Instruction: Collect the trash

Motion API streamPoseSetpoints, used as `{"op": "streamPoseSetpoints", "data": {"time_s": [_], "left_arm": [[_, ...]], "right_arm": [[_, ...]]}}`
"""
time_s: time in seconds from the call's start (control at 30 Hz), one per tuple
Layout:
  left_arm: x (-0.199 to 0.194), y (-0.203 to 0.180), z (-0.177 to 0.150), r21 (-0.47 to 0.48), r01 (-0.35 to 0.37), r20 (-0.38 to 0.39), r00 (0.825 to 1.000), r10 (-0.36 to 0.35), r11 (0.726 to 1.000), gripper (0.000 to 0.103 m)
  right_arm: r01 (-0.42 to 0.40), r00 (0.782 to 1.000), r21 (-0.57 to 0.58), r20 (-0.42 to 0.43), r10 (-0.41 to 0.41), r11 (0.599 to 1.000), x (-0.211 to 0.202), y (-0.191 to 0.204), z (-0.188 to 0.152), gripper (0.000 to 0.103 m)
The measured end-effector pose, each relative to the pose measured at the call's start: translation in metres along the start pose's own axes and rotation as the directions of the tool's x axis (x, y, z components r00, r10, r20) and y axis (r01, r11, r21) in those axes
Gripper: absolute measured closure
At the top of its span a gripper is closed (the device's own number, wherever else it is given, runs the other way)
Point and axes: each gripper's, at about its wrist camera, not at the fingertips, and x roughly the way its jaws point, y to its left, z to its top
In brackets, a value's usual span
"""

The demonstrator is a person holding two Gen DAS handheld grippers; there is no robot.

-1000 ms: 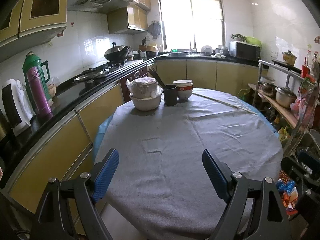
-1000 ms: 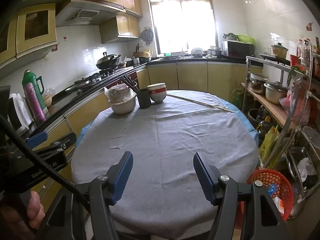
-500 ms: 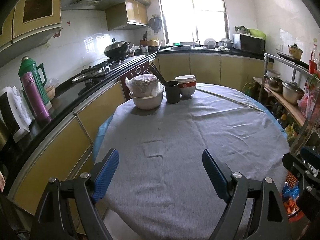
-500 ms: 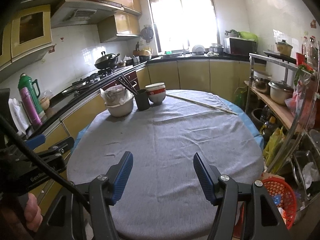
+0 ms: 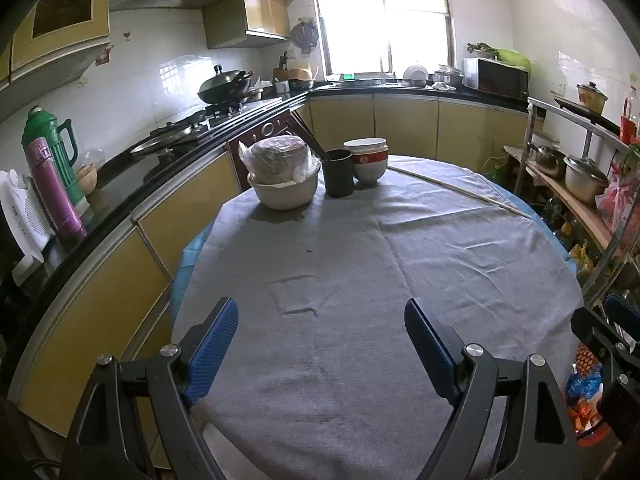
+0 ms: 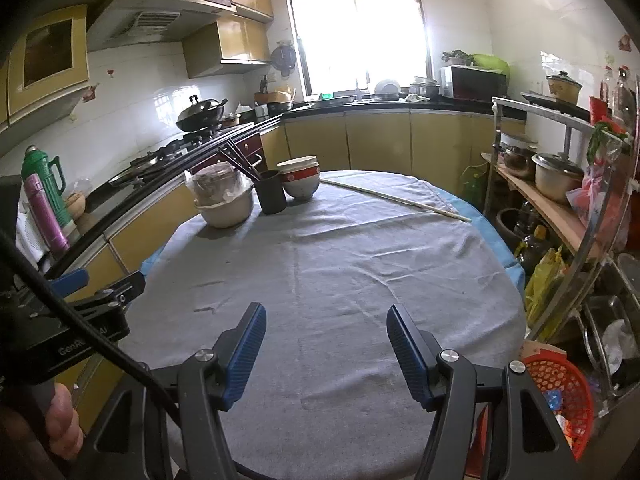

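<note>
A round table under a grey cloth [image 5: 360,280] fills both views. My left gripper [image 5: 320,312] hovers open over its near edge, nothing between the blue pads. My right gripper [image 6: 326,314] is also open and empty, with its pads closer together, above the near edge. A red mesh basket [image 6: 560,392] holding colourful wrappers sits on the floor, right of the table. A thin pale stick [image 6: 392,198] lies on the far right of the cloth. The left gripper [image 6: 80,304] shows at the right view's left edge, a hand [image 6: 60,420] below it.
At the far left of the table stand a bagged pot in a white bowl [image 5: 284,184], a dark cup with chopsticks [image 5: 338,172] and stacked bowls [image 5: 368,160]. A black counter with thermoses [image 5: 52,168] runs along the left. A metal rack with pots [image 6: 560,176] stands right.
Both views have drifted a little, so the bowls and counter sit slightly further left in frame. The jaws of both grippers stand as before, with nothing taken hold of.
</note>
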Motion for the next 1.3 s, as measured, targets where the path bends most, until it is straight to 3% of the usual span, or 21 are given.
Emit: {"op": "streamPoseSetpoints", "data": {"time_s": [0.67, 1.3], "left_arm": [[-0.005, 0.020, -0.006, -0.041, 0.079, 0.012, 0.997, -0.078, 0.996, 0.017], [0.016, 0.062, -0.004, -0.080, 0.051, -0.010, 0.999, -0.052, 0.995, 0.017]], "right_arm": [[0.069, 0.998, -0.038, 0.005, -0.069, 0.997, -0.016, 0.027, -0.002, 0.037], [0.039, 0.998, -0.085, -0.035, -0.042, 0.996, 0.013, 0.071, 0.004, 0.037]]}}
